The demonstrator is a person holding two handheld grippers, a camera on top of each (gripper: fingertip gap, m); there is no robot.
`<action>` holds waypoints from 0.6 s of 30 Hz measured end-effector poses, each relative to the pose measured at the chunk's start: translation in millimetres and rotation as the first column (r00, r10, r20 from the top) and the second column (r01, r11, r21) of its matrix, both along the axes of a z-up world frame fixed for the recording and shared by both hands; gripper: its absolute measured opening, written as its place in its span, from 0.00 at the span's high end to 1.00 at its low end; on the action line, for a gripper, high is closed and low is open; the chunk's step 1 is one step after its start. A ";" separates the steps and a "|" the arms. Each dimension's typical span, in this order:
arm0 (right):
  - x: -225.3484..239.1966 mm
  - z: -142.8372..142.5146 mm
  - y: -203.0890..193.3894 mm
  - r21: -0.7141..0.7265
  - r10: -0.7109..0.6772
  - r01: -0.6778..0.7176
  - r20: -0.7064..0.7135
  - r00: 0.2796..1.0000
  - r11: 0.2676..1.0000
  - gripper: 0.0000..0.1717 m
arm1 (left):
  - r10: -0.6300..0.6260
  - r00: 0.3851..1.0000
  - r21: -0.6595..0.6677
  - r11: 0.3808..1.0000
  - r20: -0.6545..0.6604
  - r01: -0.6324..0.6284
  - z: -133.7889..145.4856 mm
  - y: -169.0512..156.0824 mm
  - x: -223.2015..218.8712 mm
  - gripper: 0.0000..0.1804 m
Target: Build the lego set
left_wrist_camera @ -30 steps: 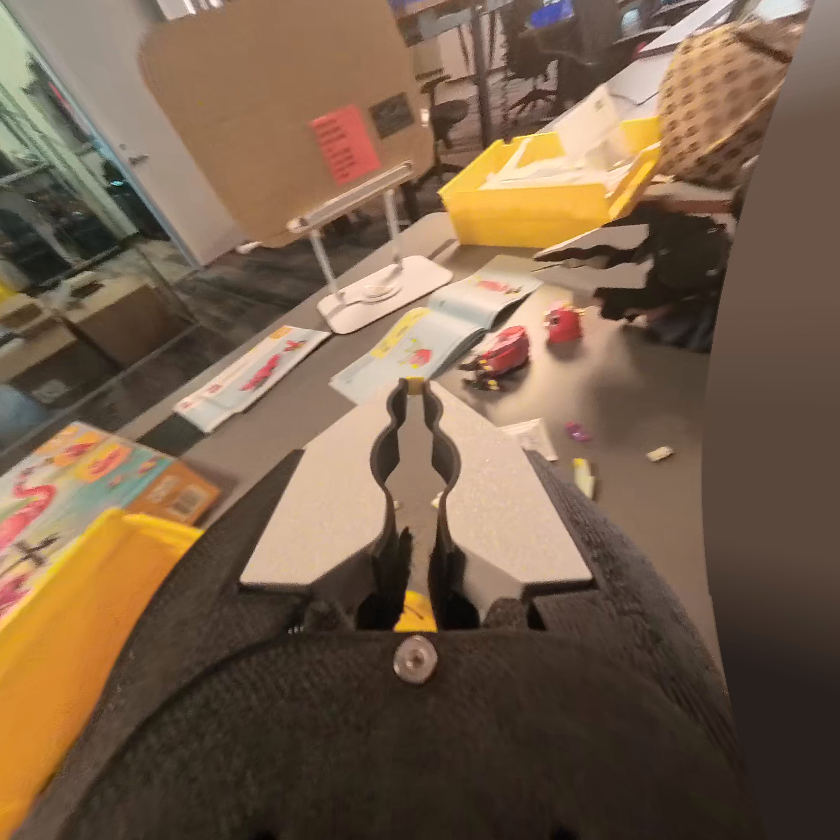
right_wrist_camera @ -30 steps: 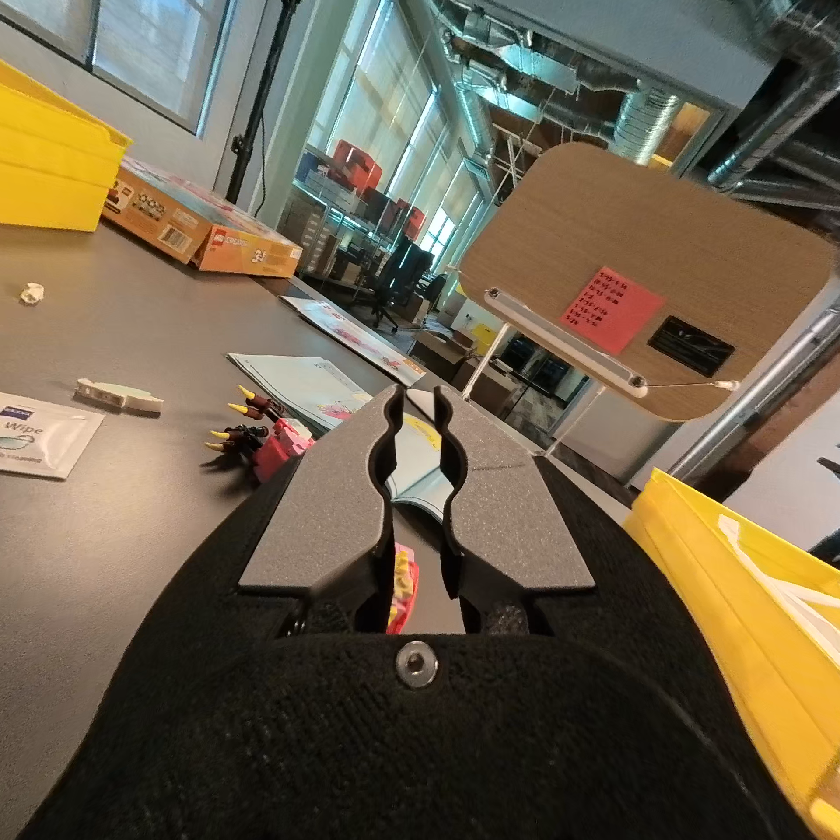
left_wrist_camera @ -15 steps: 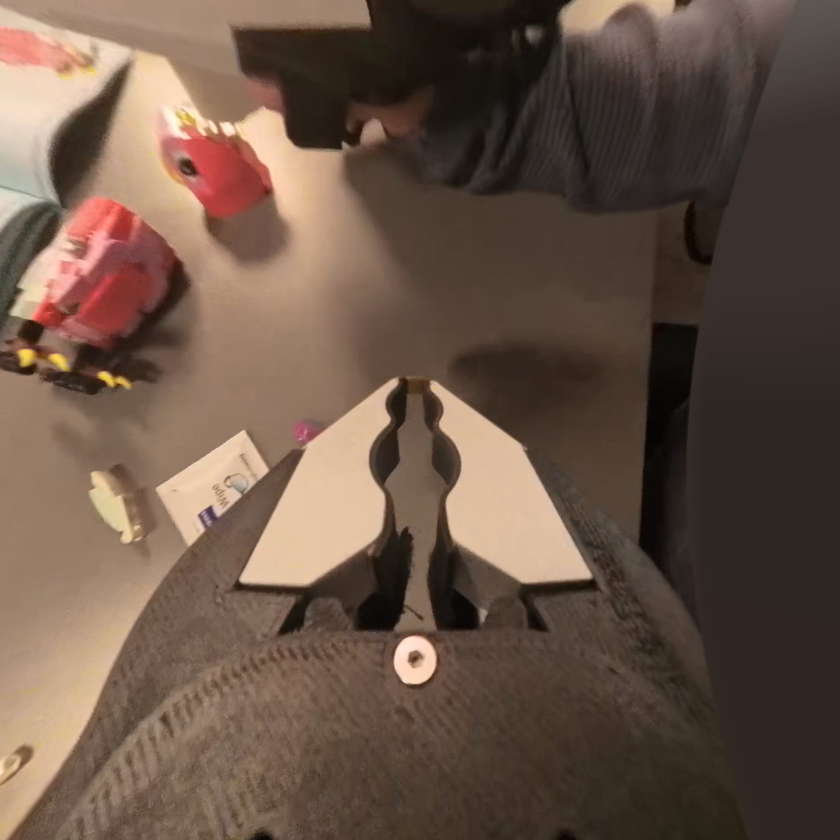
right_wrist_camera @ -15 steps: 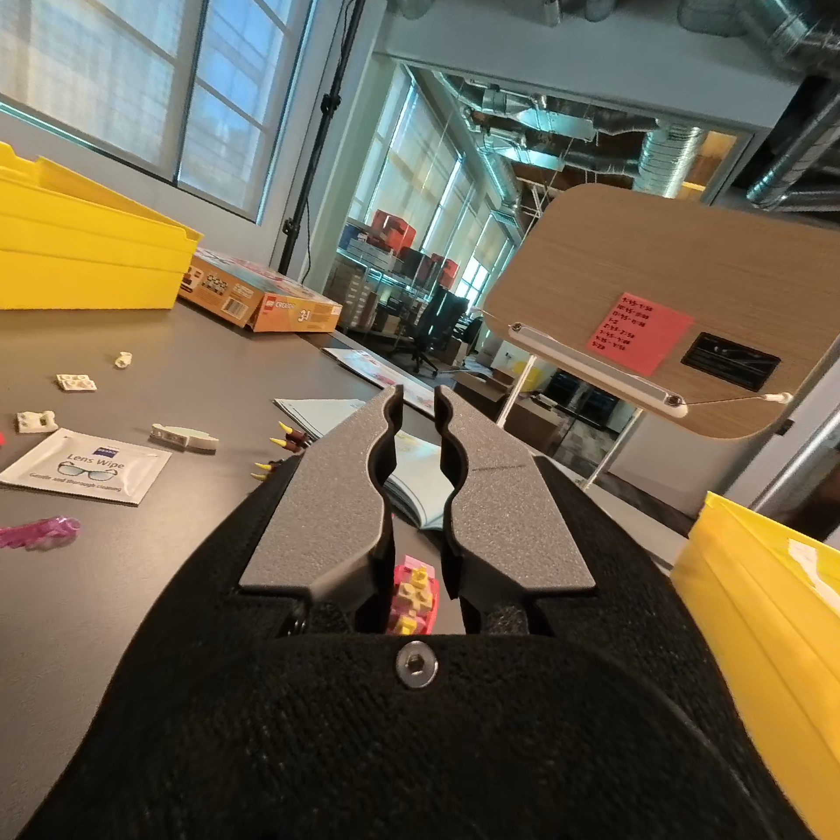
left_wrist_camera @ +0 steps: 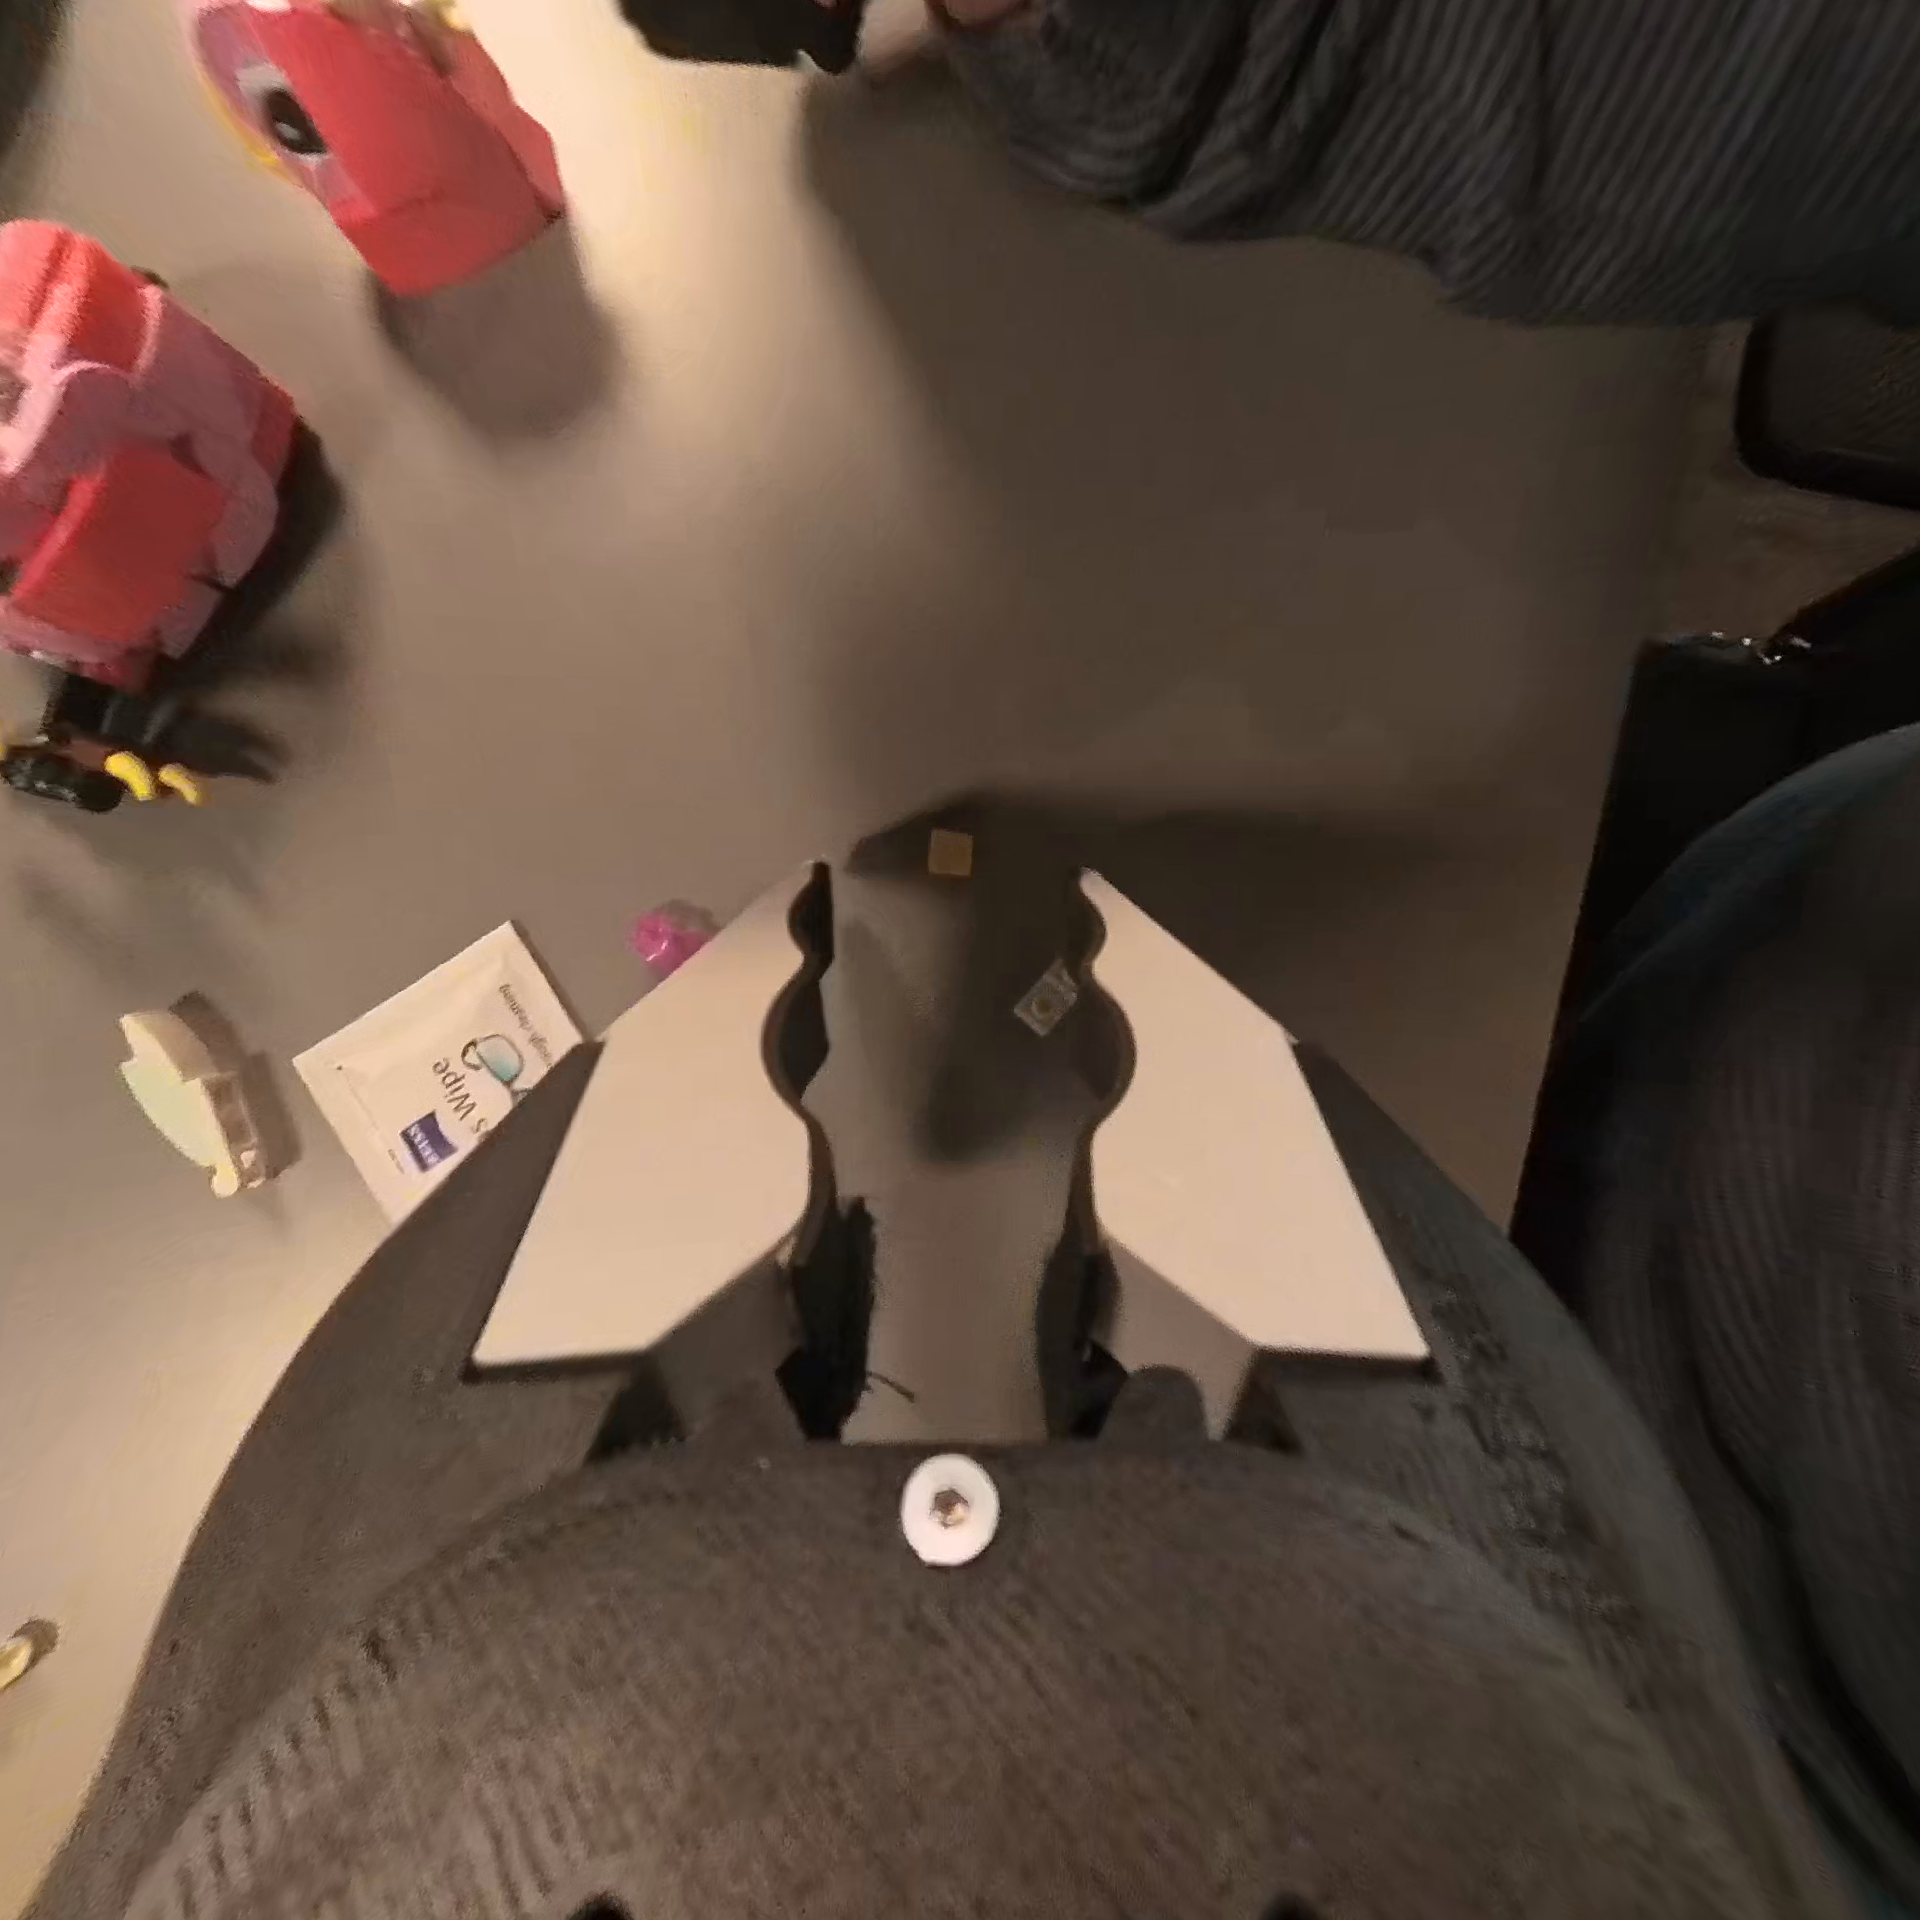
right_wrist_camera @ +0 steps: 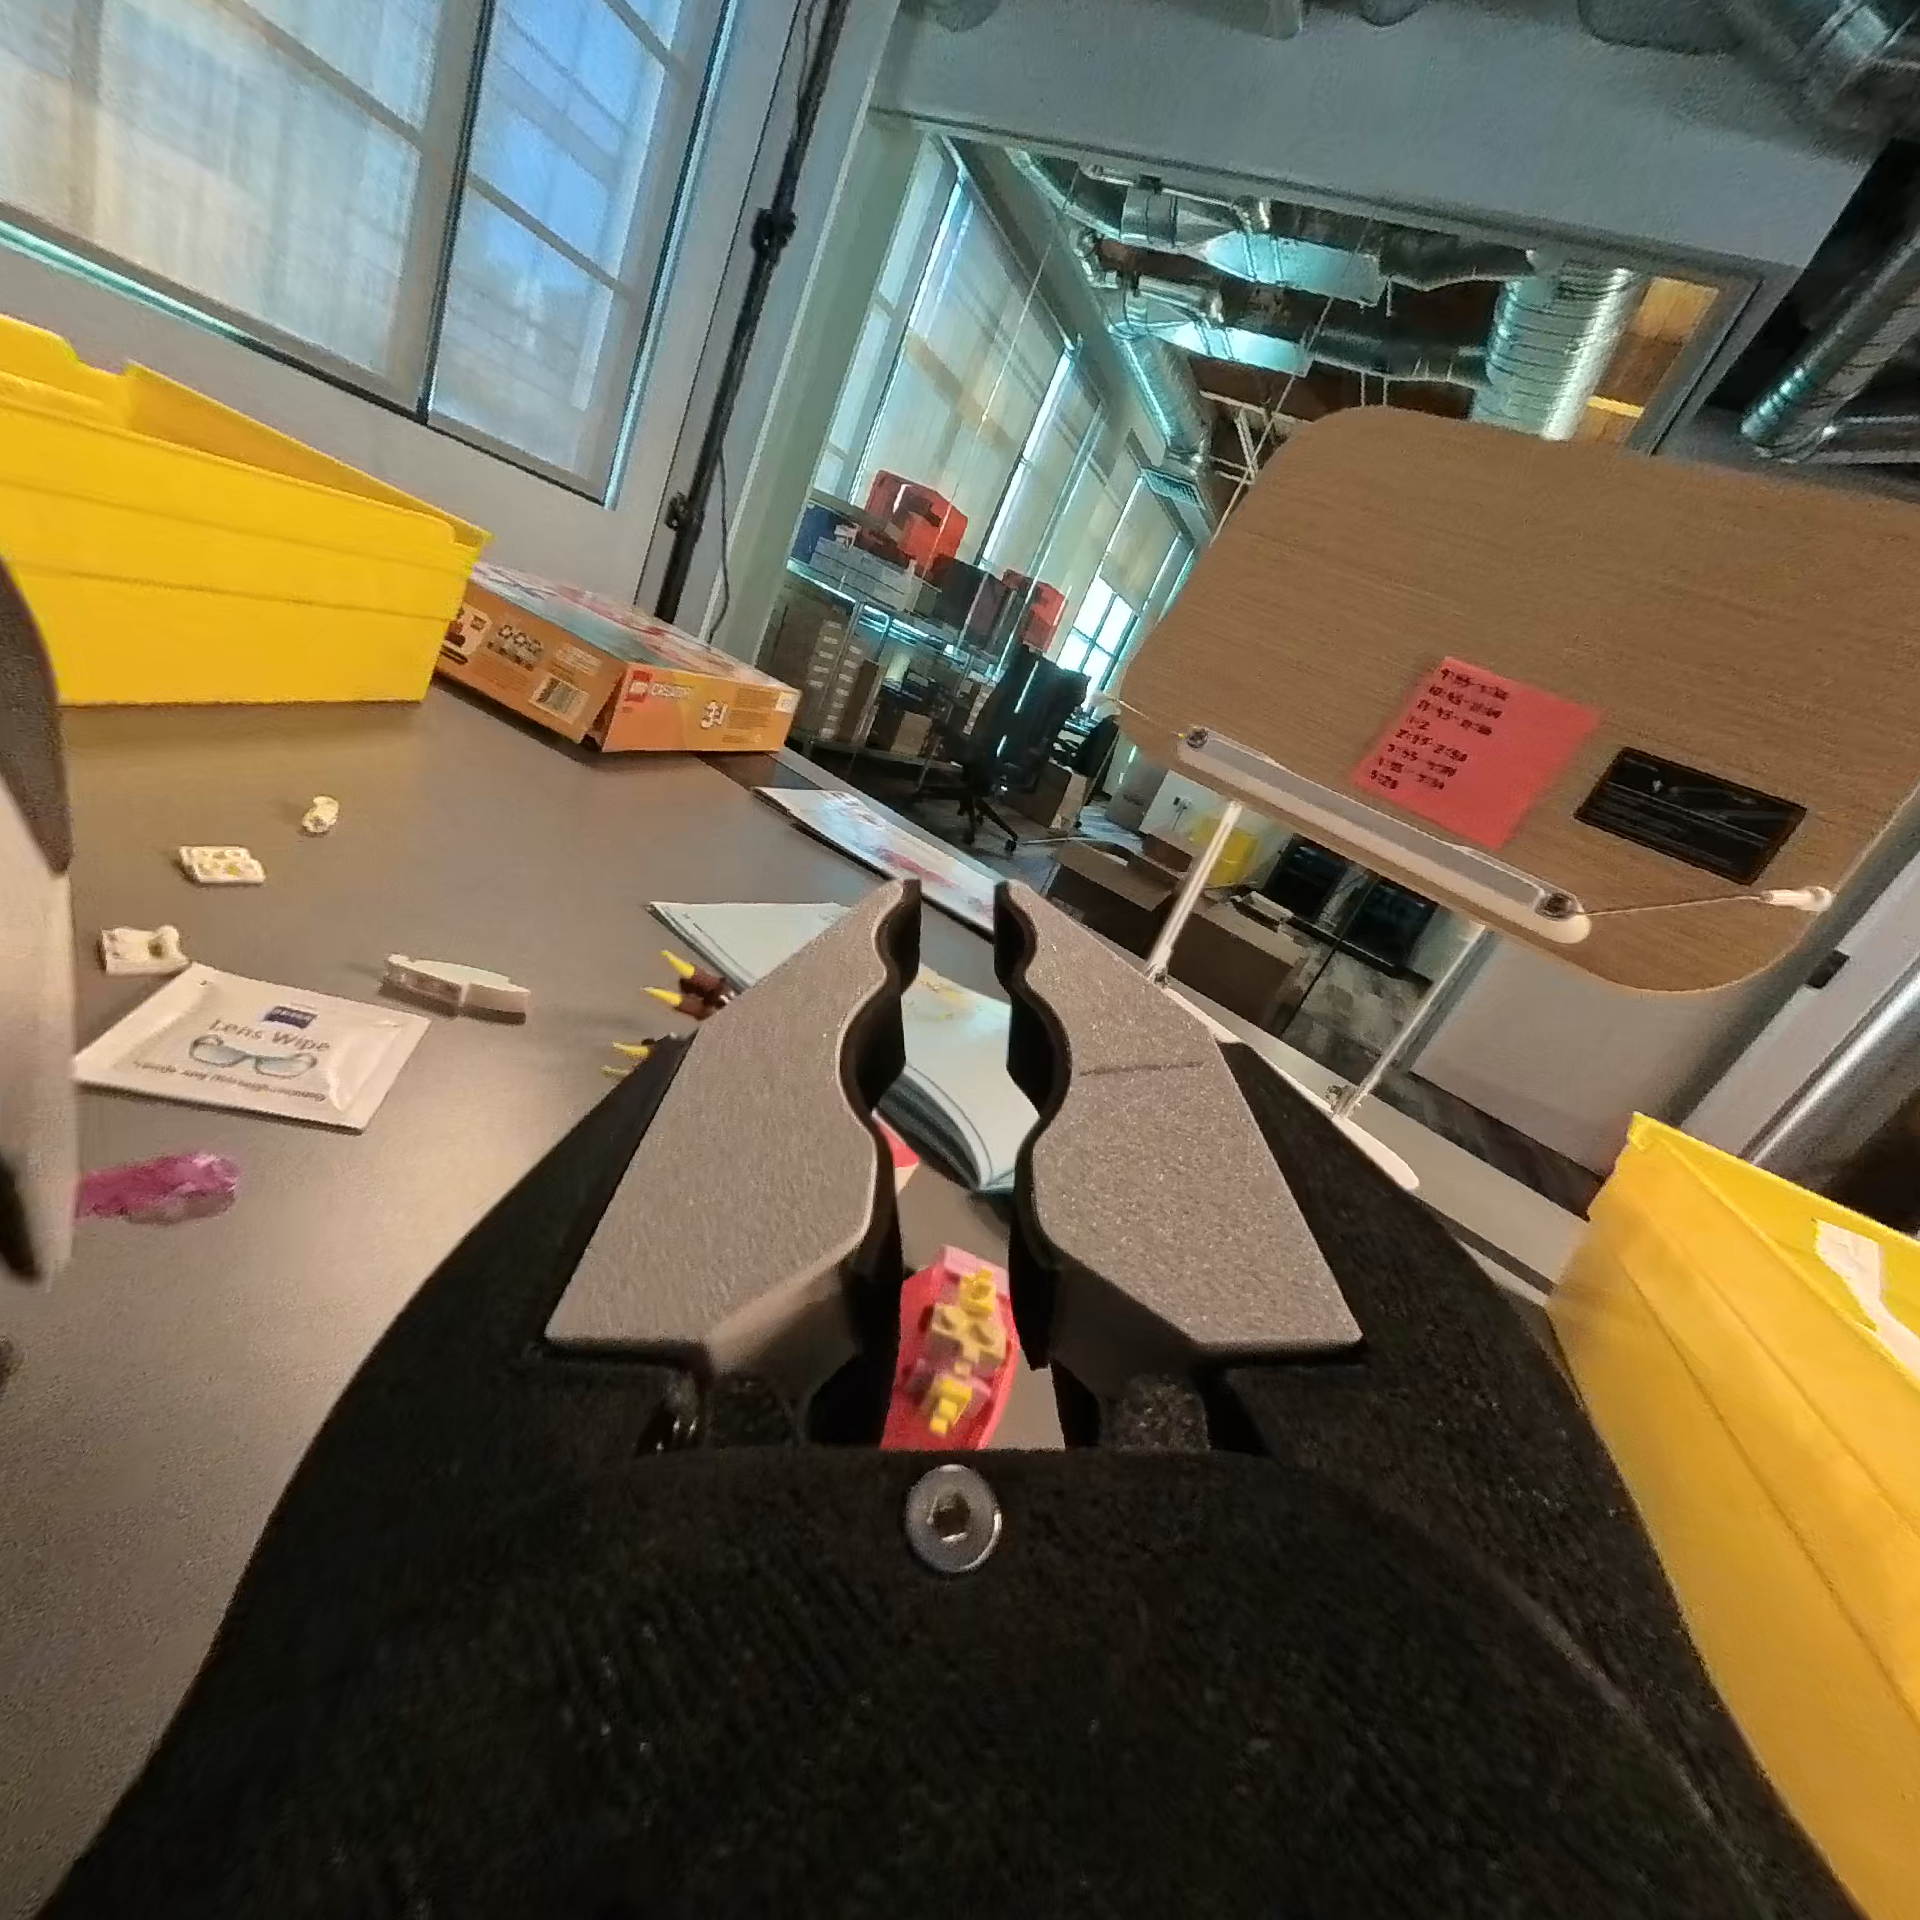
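Note:
My left gripper [left_wrist_camera: 956, 873] points down at the grey table [left_wrist_camera: 1039, 520], open and empty. A tiny tan square tile [left_wrist_camera: 951, 854] lies on the table between its fingertips, touching neither. A small grey studded piece [left_wrist_camera: 1044, 1006] lies by the right finger. My right gripper [right_wrist_camera: 953, 894] has its fingers a narrow way apart, with nothing between the tips. A red, pink and yellow brick head [right_wrist_camera: 951, 1351] shows through the gap beneath it. The left wrist view shows that head [left_wrist_camera: 395, 156] on the table, just left of the right gripper [left_wrist_camera: 727, 31].
A red and pink brick body with clawed feet [left_wrist_camera: 114, 468], a wipe sachet [left_wrist_camera: 447, 1049], a purple piece [left_wrist_camera: 670, 935] and a white curved piece [left_wrist_camera: 197, 1091] lie left. Yellow bins [right_wrist_camera: 208, 582] [right_wrist_camera: 1745, 1455], a box [right_wrist_camera: 623, 686], a booklet [right_wrist_camera: 790, 935] and a board on a stand [right_wrist_camera: 1507, 675] ring the table. The gap from one gripper's tips to the other's is roughly 20 centimetres. The wipe sachet [left_wrist_camera: 447, 1049] is about 8 centimetres from my left fingertips. The right camera catches it too, in the right wrist view [right_wrist_camera: 329, 1058].
My left gripper swung from facing across the table to pointing down, shut on the tan tile. It has now opened and the tile lies on the table. The right gripper tilted slightly, with its gap unchanged.

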State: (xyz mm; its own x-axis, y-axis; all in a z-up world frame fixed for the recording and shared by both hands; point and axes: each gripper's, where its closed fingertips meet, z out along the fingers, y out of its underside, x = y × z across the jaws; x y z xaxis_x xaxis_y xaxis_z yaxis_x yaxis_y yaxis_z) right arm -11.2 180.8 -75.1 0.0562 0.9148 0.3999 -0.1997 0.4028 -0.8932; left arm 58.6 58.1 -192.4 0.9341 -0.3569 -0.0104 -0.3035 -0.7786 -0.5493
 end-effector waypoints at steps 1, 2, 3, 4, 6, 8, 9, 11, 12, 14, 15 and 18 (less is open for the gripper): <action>2.0 -1.3 -3.5 0.012 0.002 -0.002 0.009 1.000 1.000 0.93 | 0.009 1.000 0.022 1.000 0.012 -0.009 3.1 -1.5 -0.9 0.75; 4.8 -3.2 -8.9 0.027 0.011 -0.011 0.019 1.000 1.000 0.92 | 0.010 0.999 0.043 0.999 0.039 -0.012 6.3 -4.0 0.7 0.74; 8.8 -5.1 -15.4 0.042 0.023 -0.025 0.030 0.999 0.999 0.92 | -0.001 0.997 0.069 0.998 0.071 -0.004 9.2 -6.8 3.9 0.74; 13.6 -6.9 -21.8 0.052 0.033 -0.035 0.041 0.999 0.998 0.92 | -0.026 0.995 0.099 0.995 0.096 0.016 11.3 -10.5 7.7 0.74; 23.5 -8.9 -31.4 0.067 0.040 -0.044 0.052 0.998 0.997 0.92 | -0.078 0.990 0.145 0.988 0.121 0.060 13.6 -17.7 12.2 0.75; 30.9 -10.1 -36.1 0.074 0.032 -0.036 0.059 0.998 0.997 0.92 | -0.122 0.984 0.169 0.981 0.128 0.100 13.4 -21.3 14.2 0.76; 33.2 -11.1 -37.0 0.075 0.023 -0.028 0.066 0.998 0.997 0.91 | -0.142 0.982 0.163 0.979 0.122 0.122 11.1 -22.9 14.5 0.76; 36.4 -13.8 -38.3 0.075 0.006 -0.012 0.084 0.996 0.997 0.91 | -0.154 0.985 0.116 0.983 0.080 0.144 1.7 -25.8 10.2 0.77; 37.7 -15.0 -39.4 0.074 0.000 -0.007 0.092 0.996 0.997 0.91 | -0.160 0.986 0.096 0.983 0.039 0.155 -3.4 -26.8 7.0 0.78; 39.3 -15.7 -40.8 0.082 -0.012 0.004 0.097 0.995 0.997 0.92 | -0.212 0.977 0.130 0.970 0.030 0.207 -2.1 -26.3 12.4 0.81; 39.1 -15.7 -41.2 0.090 -0.016 0.007 0.096 0.995 0.996 0.92 | -0.228 0.973 0.133 0.966 0.021 0.224 -3.3 -26.7 12.6 0.82; 34.9 -17.2 -42.1 0.093 0.002 -0.011 0.105 0.995 0.996 0.92 | -0.281 0.960 0.171 0.946 0.010 0.275 -3.3 -27.8 13.8 0.89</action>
